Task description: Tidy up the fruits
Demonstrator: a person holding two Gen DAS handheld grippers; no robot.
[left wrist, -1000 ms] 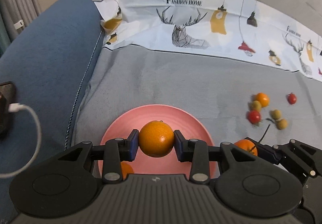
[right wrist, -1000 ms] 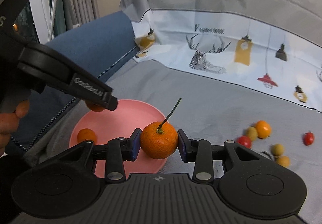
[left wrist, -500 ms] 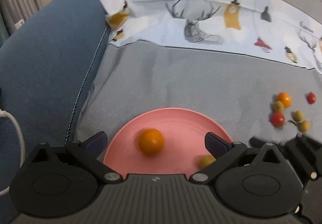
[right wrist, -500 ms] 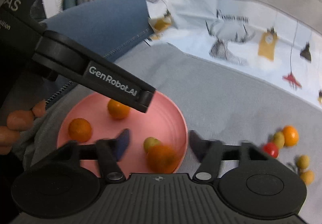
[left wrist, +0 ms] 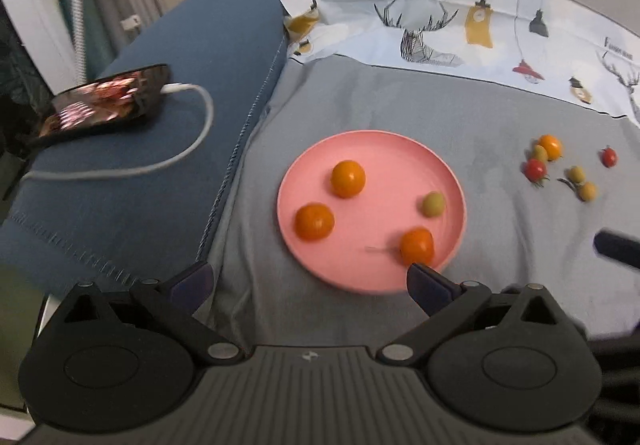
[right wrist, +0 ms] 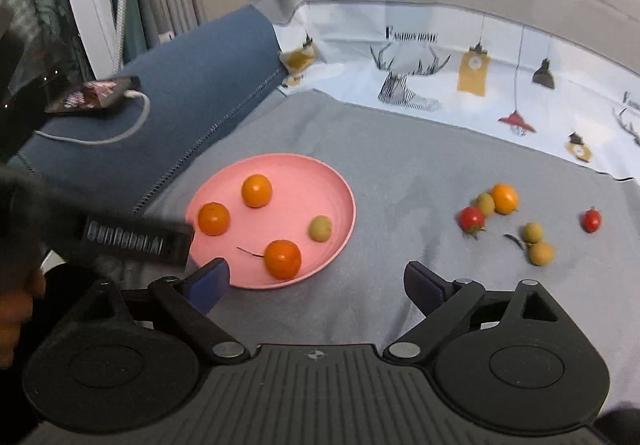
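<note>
Left gripper [left wrist: 308, 281]: jaws fully spread, empty. Right gripper [right wrist: 316, 281]: jaws opening, nothing between them. Pink plate [right wrist: 340, 193] on grey sofa cover holds three mandarins, one stemmed [right wrist: 283, 259], and one green fruit [right wrist: 320, 227]. Loose cherry tomatoes [right wrist: 472, 219] beyond: probably light, round, soft-skinned; grip gently across middle.

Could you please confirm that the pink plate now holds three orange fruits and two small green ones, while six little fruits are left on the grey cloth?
Not quite: the pink plate holds only one small green fruit, not two. The left wrist view shows it beside the three orange fruits. The rest is right: six little fruits lie on the grey cloth.
</note>
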